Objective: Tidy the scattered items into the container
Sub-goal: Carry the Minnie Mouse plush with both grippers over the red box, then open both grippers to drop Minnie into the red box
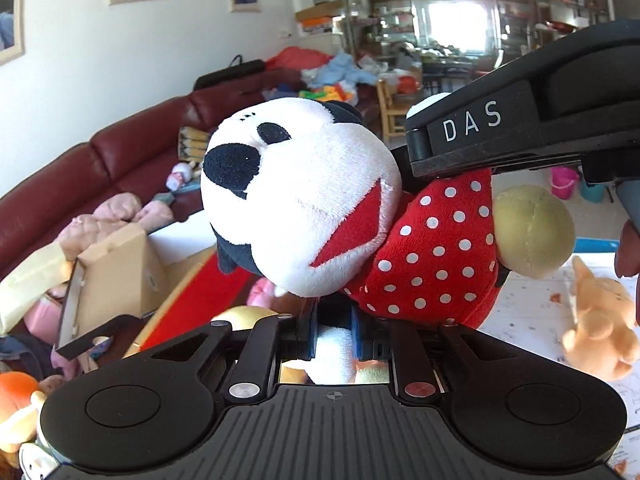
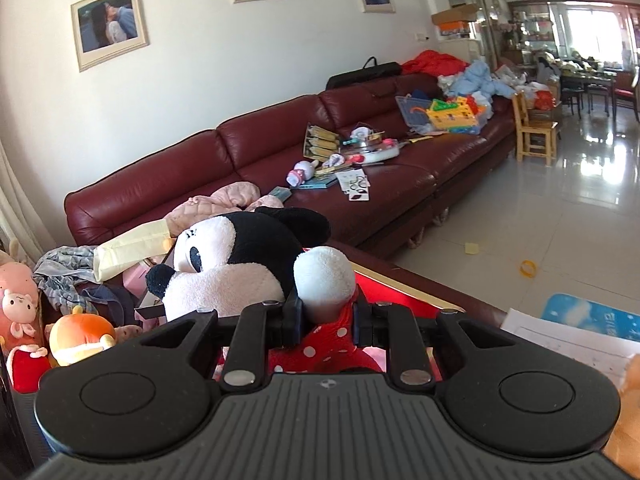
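Room: white wall with framed pictures (image 2: 109, 24), a long maroon sofa (image 2: 256, 148) strewn with toys and papers, glossy tiled floor (image 2: 560, 208) at right. Your desk (image 1: 532, 308), pale and scuffed, lies at right in the left view.

Left gripper (image 1: 334, 332): your fingers are closed on a white limb of the mouse plush toy (image 1: 304, 192), which is lifted clear of the desk.

Right gripper (image 2: 326, 318): fingers clamped on the toy's red dotted body just below a white paw, angled slightly down.

Nearby: cardboard box (image 1: 120, 264) at left, orange plush (image 2: 82, 338) beside it, tan plush (image 1: 600, 320) on the desk at right.
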A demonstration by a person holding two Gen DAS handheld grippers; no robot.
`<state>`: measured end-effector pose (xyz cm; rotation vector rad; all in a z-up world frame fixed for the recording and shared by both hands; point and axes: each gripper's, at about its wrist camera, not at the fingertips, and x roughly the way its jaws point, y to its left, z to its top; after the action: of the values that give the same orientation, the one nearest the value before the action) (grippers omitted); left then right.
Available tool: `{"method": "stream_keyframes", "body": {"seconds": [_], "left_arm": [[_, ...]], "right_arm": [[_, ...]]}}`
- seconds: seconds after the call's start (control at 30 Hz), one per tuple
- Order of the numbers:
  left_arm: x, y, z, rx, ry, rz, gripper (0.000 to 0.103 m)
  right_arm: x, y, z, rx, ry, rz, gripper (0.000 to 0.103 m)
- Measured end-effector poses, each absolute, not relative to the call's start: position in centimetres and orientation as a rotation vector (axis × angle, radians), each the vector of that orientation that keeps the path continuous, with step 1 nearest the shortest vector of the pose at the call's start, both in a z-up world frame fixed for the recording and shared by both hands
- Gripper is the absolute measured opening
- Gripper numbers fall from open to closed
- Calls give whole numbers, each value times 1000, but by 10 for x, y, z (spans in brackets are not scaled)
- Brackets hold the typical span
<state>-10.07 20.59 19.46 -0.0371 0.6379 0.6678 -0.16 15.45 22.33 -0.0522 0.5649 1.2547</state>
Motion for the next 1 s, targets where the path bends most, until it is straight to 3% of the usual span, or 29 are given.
{"method": "stream_keyframes", "body": {"seconds": [0.13,0.17,0.23,0.27,0.33,0.4,0.43,1.0], "left_arm": [[-87,241,200,-68,647,726,16],[-82,249,197,-95,662,722,36],[-85,255,181,-145,712,711,50],[-82,257,175,-161,727,705,58],[-85,247,166,-146,717,694,60],[-85,232,165,-98,707,689,79],[-84,226,165,-94,702,680,83],[-83,232,157,-85,698,686,89]], "right_arm": [[1,191,227,-46,549,1279,29],[3,199,225,-52,548,1264,45],[6,211,218,-70,557,1215,72],[8,212,214,-73,559,1199,74],[11,210,201,-75,591,1195,74],[10,207,189,-91,616,1193,74],[9,206,186,-99,618,1188,74],[4,192,197,-106,638,1223,81]]}}
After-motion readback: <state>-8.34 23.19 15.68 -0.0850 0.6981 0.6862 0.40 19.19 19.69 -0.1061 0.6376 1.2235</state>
